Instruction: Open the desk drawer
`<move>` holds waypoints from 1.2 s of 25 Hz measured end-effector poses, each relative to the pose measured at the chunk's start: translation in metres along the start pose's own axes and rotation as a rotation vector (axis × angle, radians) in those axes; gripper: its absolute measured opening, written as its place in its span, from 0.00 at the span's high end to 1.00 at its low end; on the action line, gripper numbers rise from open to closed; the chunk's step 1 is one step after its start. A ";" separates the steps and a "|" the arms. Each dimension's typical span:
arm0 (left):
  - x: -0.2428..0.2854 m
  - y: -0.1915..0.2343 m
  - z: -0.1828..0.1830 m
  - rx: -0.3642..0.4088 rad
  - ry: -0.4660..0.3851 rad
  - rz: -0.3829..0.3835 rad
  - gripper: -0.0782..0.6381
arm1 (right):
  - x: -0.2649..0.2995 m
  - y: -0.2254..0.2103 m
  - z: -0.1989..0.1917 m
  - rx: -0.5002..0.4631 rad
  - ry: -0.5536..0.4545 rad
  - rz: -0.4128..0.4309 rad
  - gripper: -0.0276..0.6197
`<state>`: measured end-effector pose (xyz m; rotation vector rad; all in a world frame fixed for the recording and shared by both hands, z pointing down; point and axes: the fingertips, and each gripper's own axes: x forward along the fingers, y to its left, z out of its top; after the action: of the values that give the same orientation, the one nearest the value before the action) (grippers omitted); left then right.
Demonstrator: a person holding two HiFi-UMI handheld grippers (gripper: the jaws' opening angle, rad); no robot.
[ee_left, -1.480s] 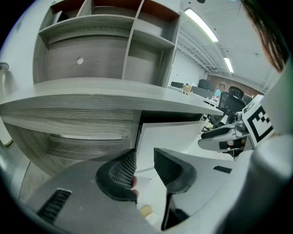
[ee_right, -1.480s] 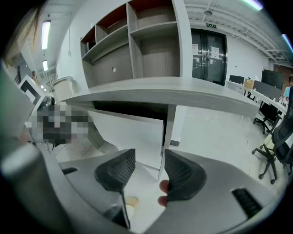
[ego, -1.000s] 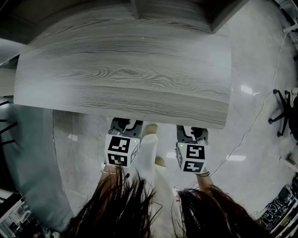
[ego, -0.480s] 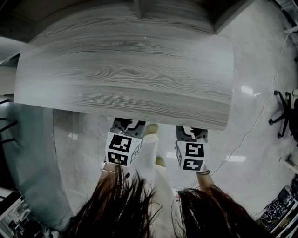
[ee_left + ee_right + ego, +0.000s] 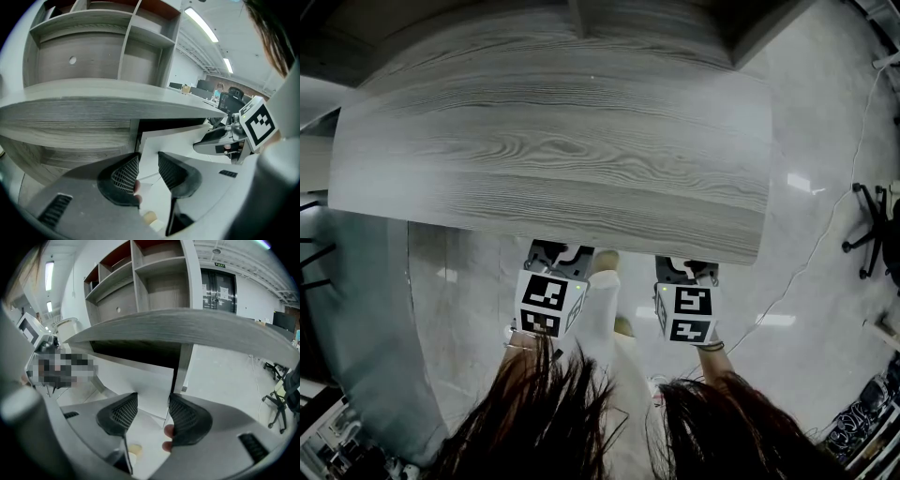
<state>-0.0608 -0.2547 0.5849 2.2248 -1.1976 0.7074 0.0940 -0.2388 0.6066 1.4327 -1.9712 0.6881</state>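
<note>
Step in hand, by the look of it: the approach, with nothing gripped so far. Tucked beneath the near lip of the pale grey wood-grain bench top [image 5: 553,150], at about 6 o'clock of it in the head view and hidden there by the top itself: the white flat-fronted desk drawer [image 5: 174,140]. Seen properly only in the two gripper views, as a plain white panel with a dark gap above it. No knob, pull or cut-out to be made out on that panel.

Both released: left tongs [image 5: 148,169] with jaws apart, aimed at the panel's 9 o'clock end, just beside a grey wooden upright [image 5: 134,129]; right tongs [image 5: 153,411] with jaws apart too, framing the 3 o'clock end next to the grey bench leg [image 5: 183,366]. Hard to tell whether any pad touches the panel.

Probably stiff board, smooth and rather slippery, so little purchase from a squeeze on the flat face. Better to pinch over an edge of the front, top or bottom, near both ends, then draw straight back towards 6 o'clock, evenly, to avoid racking it on its runners. Likely light if empty; contents unknown, so worth expecting some drag. Not fragile, though a hard nip could mark the finish
</note>
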 end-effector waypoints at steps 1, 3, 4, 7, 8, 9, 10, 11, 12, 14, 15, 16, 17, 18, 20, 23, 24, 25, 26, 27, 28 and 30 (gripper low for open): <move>0.000 0.000 0.000 -0.005 -0.002 0.004 0.73 | 0.000 0.000 0.000 0.003 -0.002 0.000 0.65; -0.001 -0.001 0.000 -0.011 -0.005 0.014 0.73 | 0.000 0.000 0.000 0.011 -0.006 -0.002 0.66; 0.000 -0.001 0.000 -0.010 -0.007 0.020 0.73 | -0.001 -0.001 0.000 0.018 -0.007 -0.003 0.65; -0.001 -0.002 0.000 -0.012 -0.012 0.028 0.73 | -0.002 -0.001 -0.001 0.033 -0.003 -0.004 0.66; -0.001 -0.002 0.000 -0.016 -0.013 0.028 0.73 | -0.002 -0.001 -0.001 0.034 -0.002 -0.004 0.66; 0.000 -0.001 0.000 -0.018 -0.012 0.028 0.73 | -0.001 -0.001 -0.001 0.036 -0.002 -0.005 0.66; 0.000 -0.001 0.001 -0.019 -0.012 0.027 0.73 | -0.001 0.000 -0.001 0.040 -0.003 -0.005 0.66; 0.000 0.000 0.001 -0.021 -0.013 0.028 0.73 | -0.001 0.000 0.000 0.045 -0.005 -0.006 0.66; 0.000 0.000 0.002 -0.022 -0.014 0.030 0.73 | -0.001 0.000 0.000 0.051 -0.007 -0.007 0.66; -0.001 -0.001 0.002 -0.026 -0.017 0.034 0.73 | -0.001 0.000 0.000 0.057 -0.009 -0.009 0.66; -0.001 -0.001 0.003 -0.027 -0.018 0.034 0.73 | -0.002 -0.001 0.000 0.057 -0.009 -0.009 0.66; -0.002 -0.002 0.003 -0.027 -0.019 0.035 0.73 | -0.002 -0.001 0.000 0.056 -0.009 -0.009 0.66; -0.002 -0.002 0.003 -0.028 -0.019 0.035 0.73 | -0.003 -0.002 0.001 0.055 -0.010 -0.009 0.66; -0.002 -0.002 0.003 -0.029 -0.020 0.036 0.73 | -0.003 -0.002 0.001 0.055 -0.010 -0.010 0.66; -0.002 -0.001 0.003 -0.032 -0.023 0.039 0.73 | -0.002 -0.001 0.001 0.057 -0.009 -0.011 0.66; -0.002 -0.001 0.003 -0.034 -0.027 0.041 0.73 | -0.002 0.000 0.001 0.059 -0.009 -0.013 0.66; -0.002 -0.001 0.002 -0.034 -0.027 0.041 0.73 | -0.002 -0.001 0.000 0.059 -0.009 -0.013 0.66; -0.001 -0.001 0.002 -0.033 -0.026 0.041 0.73 | -0.002 -0.001 0.000 0.059 -0.009 -0.014 0.66; -0.001 -0.002 0.002 -0.033 -0.025 0.041 0.73 | -0.002 -0.001 -0.001 0.058 -0.010 -0.014 0.66; -0.002 -0.002 0.001 -0.033 -0.024 0.040 0.73 | -0.002 -0.001 -0.001 0.057 -0.010 -0.014 0.66; -0.002 -0.001 0.001 -0.032 -0.024 0.040 0.73 | -0.002 -0.001 -0.001 0.057 -0.010 -0.015 0.66; -0.003 -0.002 0.000 -0.032 -0.025 0.040 0.73 | -0.003 0.000 -0.002 0.057 -0.010 -0.017 0.66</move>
<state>-0.0604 -0.2524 0.5823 2.1951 -1.2602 0.6740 0.0951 -0.2358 0.6057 1.4871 -1.9591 0.7370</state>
